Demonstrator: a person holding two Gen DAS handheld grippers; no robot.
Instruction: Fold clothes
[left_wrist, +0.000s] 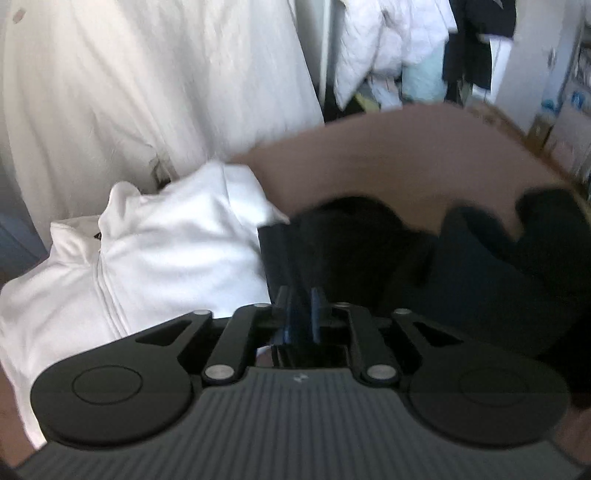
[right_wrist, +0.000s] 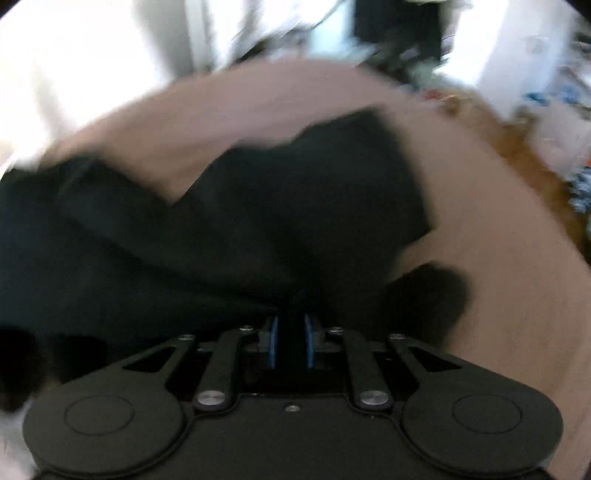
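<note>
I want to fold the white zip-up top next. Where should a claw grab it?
Probably at the raised collar of the white zip-up top, coming from above. The collar stands up from the heap as a thick edge, so it looks easier to pinch than the flat front beside the zipper. Both claws look busy now: the left claw and right claw are each closed on the black garment.

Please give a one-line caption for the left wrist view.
Left hand-held gripper shut on a dark garment, beside a white zip-up jacket on the tan surface.
</note>
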